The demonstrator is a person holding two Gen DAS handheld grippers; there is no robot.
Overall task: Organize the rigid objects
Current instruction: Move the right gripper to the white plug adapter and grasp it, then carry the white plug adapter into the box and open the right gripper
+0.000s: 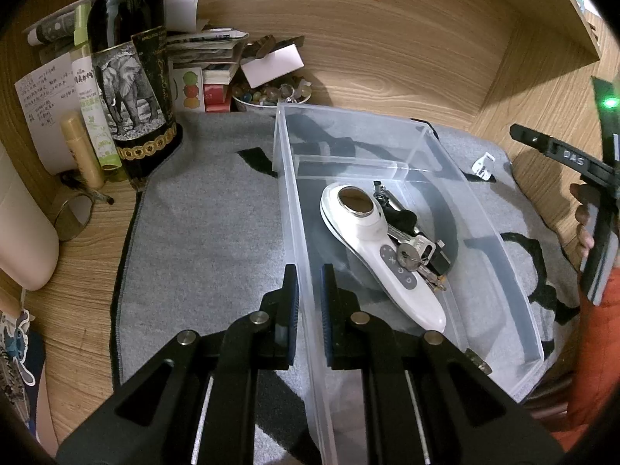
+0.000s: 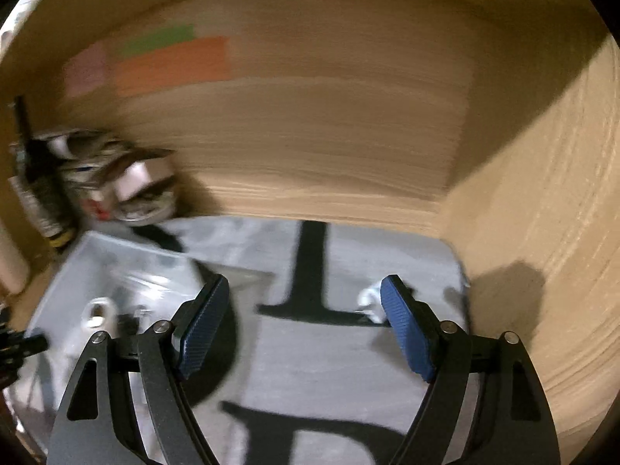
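A clear plastic bin lies on a grey mat. Inside it are a white handheld device and a bunch of keys leaning on it. My left gripper is shut on the bin's near left wall, one pad on each side. A small white clip lies on the mat to the right of the bin. In the blurred right wrist view, my right gripper is open above the mat with nothing between its fingers. The clip shows just left of its right finger, and the bin is at lower left.
A dark wine bottle with an elephant label stands at the back left, with a spray bottle and a tube beside it. A bowl of stones and stacked papers are behind the bin. Wooden walls enclose the desk.
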